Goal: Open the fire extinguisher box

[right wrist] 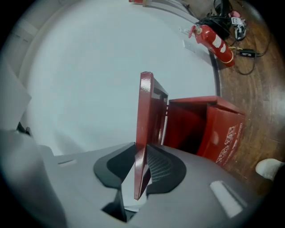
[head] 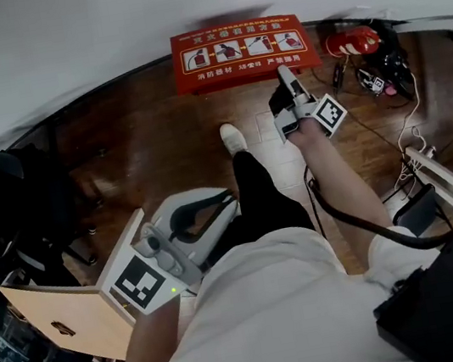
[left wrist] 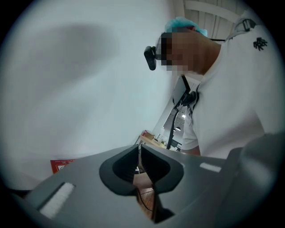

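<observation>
The red fire extinguisher box [head: 244, 52] stands on the wooden floor against the white wall, with picture instructions on its front. My right gripper [head: 284, 72] reaches to its right top edge. In the right gripper view the box's red lid [right wrist: 146, 116] stands edge-on between the jaws, and my right gripper [right wrist: 141, 169] is shut on that edge. The box body [right wrist: 218, 129] lies just right of the lid, with a dark gap between them. My left gripper [head: 227, 197] hangs low near the person's leg, away from the box; its jaws [left wrist: 138, 153] are shut on nothing.
A red fire extinguisher [head: 354, 41] lies on the floor right of the box, beside tangled cables [head: 385, 76]. A white shoe [head: 233, 138] stands in front of the box. A wooden board [head: 60, 319] and dark bags sit at the left; a black case [head: 441, 303] at bottom right.
</observation>
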A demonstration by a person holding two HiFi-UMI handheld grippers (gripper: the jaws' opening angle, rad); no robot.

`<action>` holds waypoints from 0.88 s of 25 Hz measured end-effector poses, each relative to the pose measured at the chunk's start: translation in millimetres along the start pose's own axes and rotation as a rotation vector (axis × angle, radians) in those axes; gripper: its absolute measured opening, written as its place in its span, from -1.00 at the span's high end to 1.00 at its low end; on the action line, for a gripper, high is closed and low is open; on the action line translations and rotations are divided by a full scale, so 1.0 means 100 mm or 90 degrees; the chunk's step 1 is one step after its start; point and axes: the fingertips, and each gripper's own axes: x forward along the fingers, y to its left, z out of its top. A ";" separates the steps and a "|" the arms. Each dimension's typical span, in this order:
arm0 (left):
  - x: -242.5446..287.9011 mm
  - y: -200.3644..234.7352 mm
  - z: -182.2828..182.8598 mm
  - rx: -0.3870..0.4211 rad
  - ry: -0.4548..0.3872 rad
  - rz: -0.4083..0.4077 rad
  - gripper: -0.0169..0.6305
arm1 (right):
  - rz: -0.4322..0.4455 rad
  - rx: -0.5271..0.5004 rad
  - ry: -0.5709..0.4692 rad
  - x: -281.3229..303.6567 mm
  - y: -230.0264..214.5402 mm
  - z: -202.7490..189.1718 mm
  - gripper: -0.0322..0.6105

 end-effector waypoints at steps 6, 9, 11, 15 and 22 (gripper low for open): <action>0.08 0.05 0.13 0.009 -0.007 0.000 0.90 | 0.061 -0.016 0.008 0.32 0.46 0.16 0.67; 0.10 0.06 0.20 0.011 -0.012 0.004 0.90 | 0.070 -0.019 0.007 0.45 0.58 0.23 0.69; 0.10 0.06 0.21 0.013 -0.013 0.008 0.90 | 0.078 -0.026 0.006 0.53 0.66 0.27 0.71; 0.08 0.10 0.21 0.012 -0.015 0.023 0.90 | 0.093 -0.037 0.002 0.77 0.81 0.41 0.75; 0.03 0.22 0.25 0.008 -0.027 0.065 0.90 | 0.113 -0.043 -0.009 1.17 0.92 0.69 0.78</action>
